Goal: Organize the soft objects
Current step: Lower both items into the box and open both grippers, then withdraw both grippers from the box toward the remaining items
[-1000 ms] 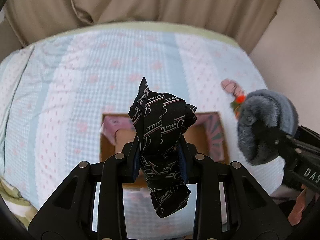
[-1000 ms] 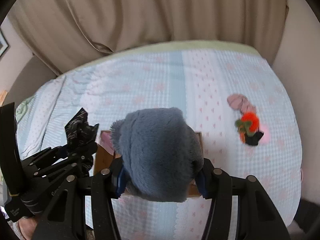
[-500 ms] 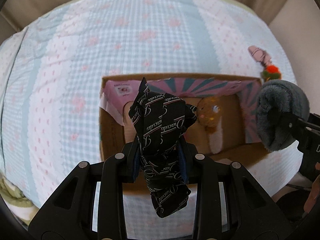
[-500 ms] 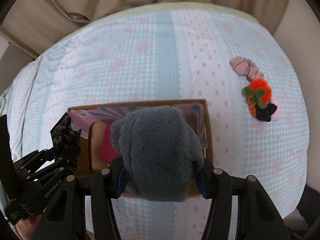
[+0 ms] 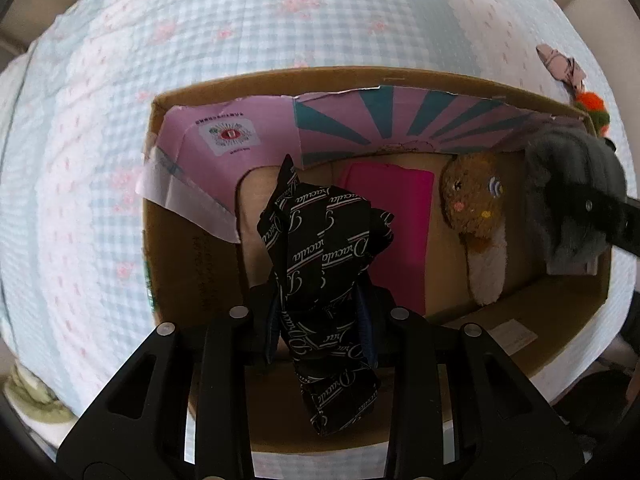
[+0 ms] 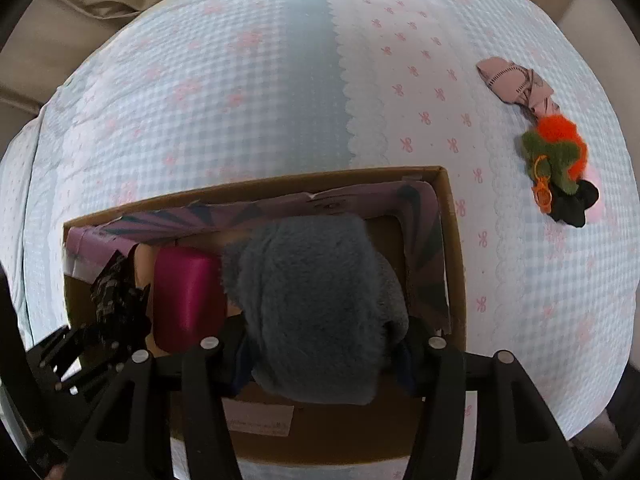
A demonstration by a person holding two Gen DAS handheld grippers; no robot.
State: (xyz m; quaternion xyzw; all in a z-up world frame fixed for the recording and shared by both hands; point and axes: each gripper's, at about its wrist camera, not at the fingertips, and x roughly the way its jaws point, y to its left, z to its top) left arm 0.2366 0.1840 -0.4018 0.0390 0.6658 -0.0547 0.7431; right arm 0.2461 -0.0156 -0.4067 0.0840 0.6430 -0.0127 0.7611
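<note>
My left gripper [image 5: 320,316] is shut on a black printed cloth [image 5: 326,248] and holds it over the left part of an open cardboard box [image 5: 149,216]. My right gripper [image 6: 320,344] is shut on a grey fluffy toy [image 6: 312,300] over the box's right part [image 6: 454,240]; that toy also shows in the left wrist view [image 5: 568,200]. Inside the box lie a magenta pad [image 5: 390,216] and a brown plush animal [image 5: 478,216].
The box stands on a bed with a light blue and pink checked sheet [image 6: 240,100]. To the right on the sheet lie a pink cloth [image 6: 516,84], an orange-and-green plush [image 6: 556,148] and a small black item [image 6: 576,204]. Beige curtain behind [image 6: 80,4].
Both grippers have moved forward and down over the box with their loads. The box fills more of both views and its contents show clearly.
</note>
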